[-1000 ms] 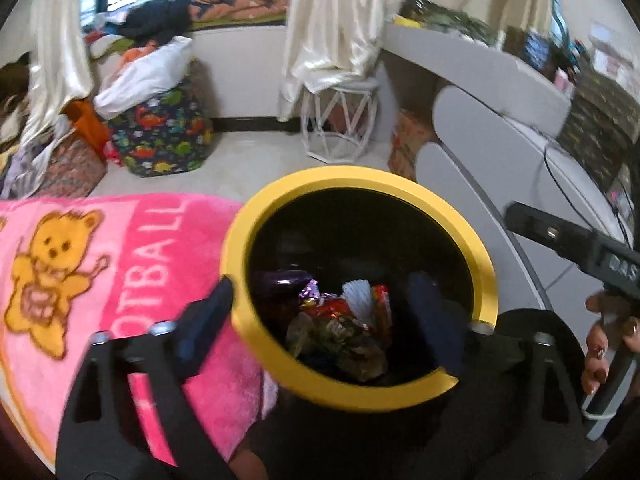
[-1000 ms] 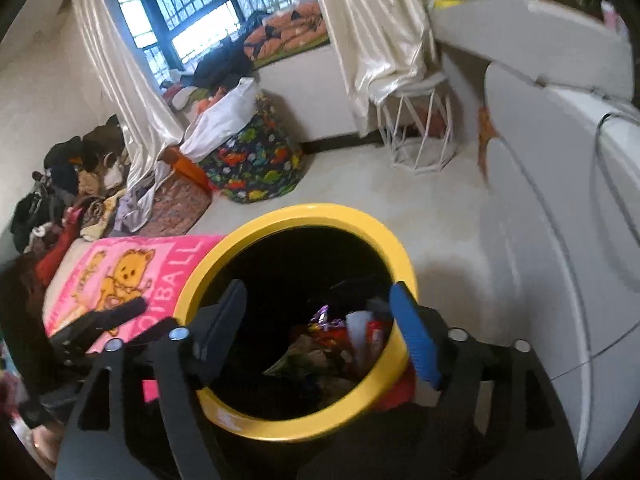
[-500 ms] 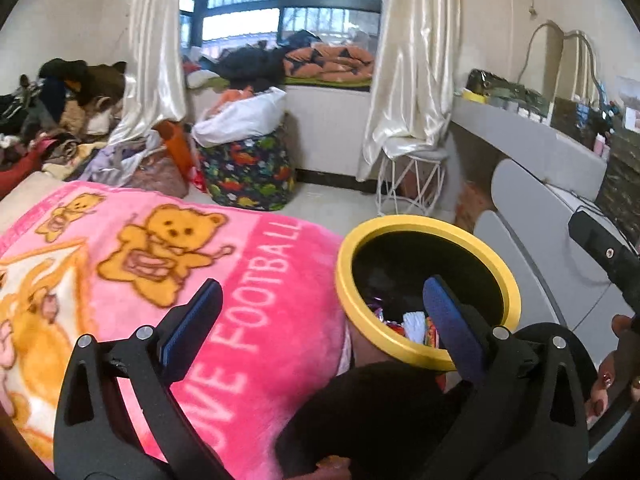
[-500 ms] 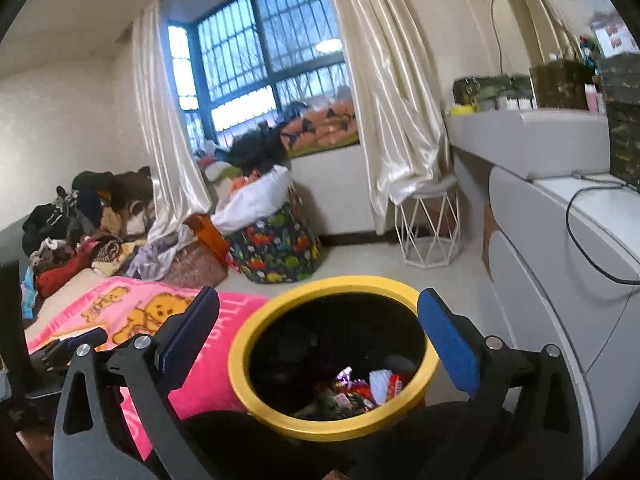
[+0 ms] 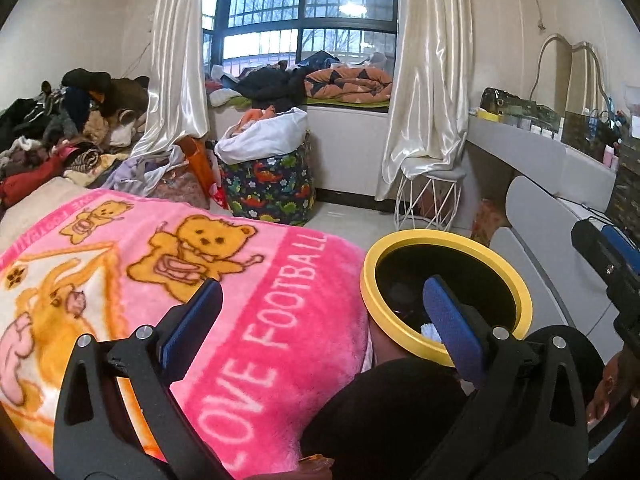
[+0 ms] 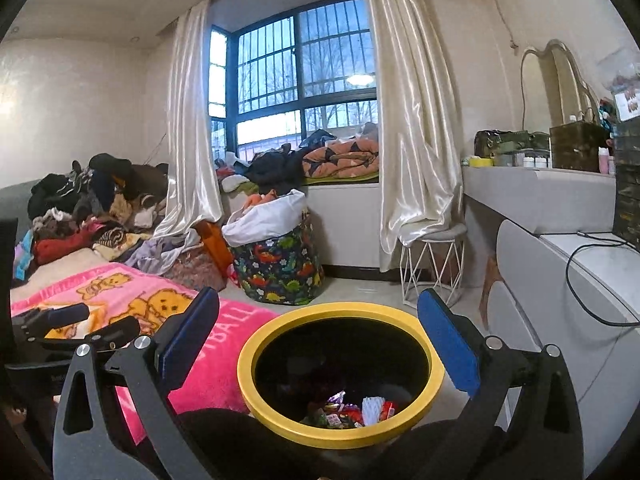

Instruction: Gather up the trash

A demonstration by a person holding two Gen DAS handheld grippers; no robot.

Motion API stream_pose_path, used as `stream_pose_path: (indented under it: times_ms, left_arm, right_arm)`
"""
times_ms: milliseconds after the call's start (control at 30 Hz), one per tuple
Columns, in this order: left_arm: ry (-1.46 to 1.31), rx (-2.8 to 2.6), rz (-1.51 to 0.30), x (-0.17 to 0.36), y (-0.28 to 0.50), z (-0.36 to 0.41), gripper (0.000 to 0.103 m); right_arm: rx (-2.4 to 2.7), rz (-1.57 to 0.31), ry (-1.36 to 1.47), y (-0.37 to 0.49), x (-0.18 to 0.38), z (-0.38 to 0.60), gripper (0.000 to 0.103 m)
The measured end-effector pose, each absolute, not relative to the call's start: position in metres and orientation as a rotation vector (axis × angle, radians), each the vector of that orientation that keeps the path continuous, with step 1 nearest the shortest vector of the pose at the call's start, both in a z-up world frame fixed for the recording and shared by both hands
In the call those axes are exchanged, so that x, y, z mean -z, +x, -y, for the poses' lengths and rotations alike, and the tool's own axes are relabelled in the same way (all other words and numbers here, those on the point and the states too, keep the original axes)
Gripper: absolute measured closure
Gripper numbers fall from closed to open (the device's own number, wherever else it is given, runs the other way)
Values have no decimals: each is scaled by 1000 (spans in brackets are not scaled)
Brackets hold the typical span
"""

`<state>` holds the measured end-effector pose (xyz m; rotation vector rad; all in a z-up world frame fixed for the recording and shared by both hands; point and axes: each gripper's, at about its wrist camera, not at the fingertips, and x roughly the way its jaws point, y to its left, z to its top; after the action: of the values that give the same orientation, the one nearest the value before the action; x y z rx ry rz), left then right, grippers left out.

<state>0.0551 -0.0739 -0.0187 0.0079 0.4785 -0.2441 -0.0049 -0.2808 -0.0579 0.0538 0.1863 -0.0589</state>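
A black trash bin with a yellow rim (image 6: 404,426) stands low in the right wrist view, with crumpled wrappers and a white scrap (image 6: 352,410) at its bottom. The bin also shows in the left wrist view (image 5: 372,312), at right beside the bed. My right gripper (image 6: 320,340) is open and empty, raised above and behind the bin. My left gripper (image 5: 320,332) is open and empty, over the edge of the pink blanket (image 5: 168,264), left of the bin. The right gripper's tip shows at the right edge of the left wrist view (image 5: 608,260).
A bed with a pink teddy-bear blanket (image 6: 120,292) lies at left, with piled clothes (image 6: 88,208) behind. A dinosaur-print laundry bag (image 6: 280,264), a white wire stool (image 6: 432,264) and grey drawers (image 6: 560,292) with a black cable stand around the bin.
Both grippers have pulled up and back from the bin's mouth. The left one has swung left over the blanket. Both stay open and empty.
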Motion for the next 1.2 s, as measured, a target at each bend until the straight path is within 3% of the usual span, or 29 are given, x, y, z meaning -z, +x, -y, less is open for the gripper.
stream_pose_path:
  times_ms: [1200]
  left_arm:
    - [5,230,-466,14,51,79,11]
  right_arm:
    - [84,-161,52,-9,56,280,6]
